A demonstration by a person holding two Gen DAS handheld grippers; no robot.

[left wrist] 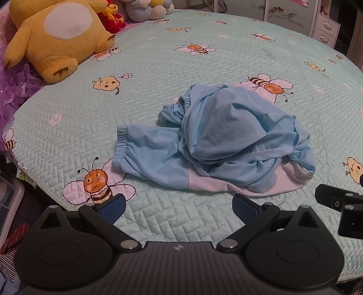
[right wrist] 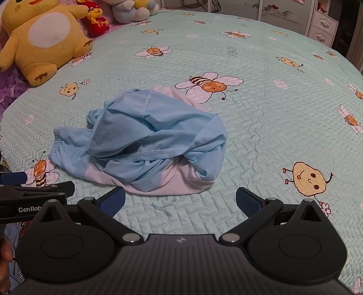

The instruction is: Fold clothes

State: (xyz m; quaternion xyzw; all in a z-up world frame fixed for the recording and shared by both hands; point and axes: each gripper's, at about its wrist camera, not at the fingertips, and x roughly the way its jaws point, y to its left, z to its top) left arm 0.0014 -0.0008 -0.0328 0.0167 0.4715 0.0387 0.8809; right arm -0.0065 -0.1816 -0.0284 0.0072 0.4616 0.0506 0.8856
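Note:
A light blue garment (left wrist: 226, 138) (right wrist: 149, 140) with pale pink panels lies crumpled in a heap on the bed. One elastic-cuffed sleeve (left wrist: 136, 147) (right wrist: 68, 145) stretches out to its left. My left gripper (left wrist: 179, 207) hovers open just in front of the heap, nothing between its blue pads (left wrist: 113, 207). My right gripper (right wrist: 180, 202) is also open and empty, close to the heap's near pink edge. Each gripper shows at the edge of the other's view: the right gripper (left wrist: 340, 204) and the left gripper (right wrist: 34, 192).
The bed carries a mint quilted cover (left wrist: 204, 56) (right wrist: 272, 113) printed with bees. A large yellow plush (left wrist: 59, 36) (right wrist: 43, 38), a red plush (right wrist: 96, 20) and a blue plush (left wrist: 147, 9) sit at the far left. White drawers (left wrist: 326, 27) stand beyond the bed; clutter lies off its left edge.

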